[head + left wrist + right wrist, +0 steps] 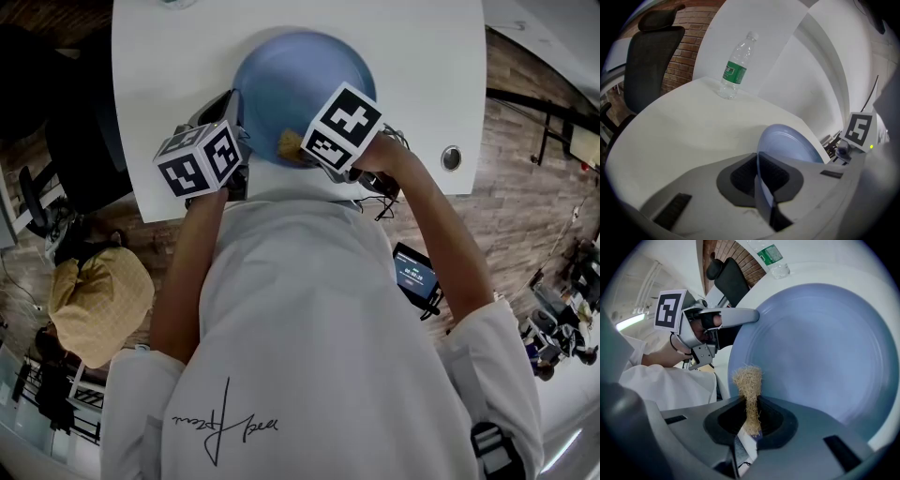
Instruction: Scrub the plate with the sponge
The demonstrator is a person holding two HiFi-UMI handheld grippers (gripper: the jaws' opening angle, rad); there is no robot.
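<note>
Head view: the blue plate [281, 89] is over the white table [169, 75]. The left gripper [234, 127] is at its left rim and the right gripper [298, 147] is bringing a tan sponge [289, 143] to its near edge. The marker cubes hide both sets of jaws here.

Left gripper view: this one settles the grip. The jaws are pinched on the plate's rim and the plate is tipped up on edge. A water bottle [736, 68] and an office chair [651, 56] sit beyond, and the head view shows neither.

Right gripper view: the jaws are squeezed on the scruffy sponge, with its tuft at the plate's lower face, touching or just off it. The face shows no dirt or suds, so scrubbing is probably barely started, with most of the face left.
</note>
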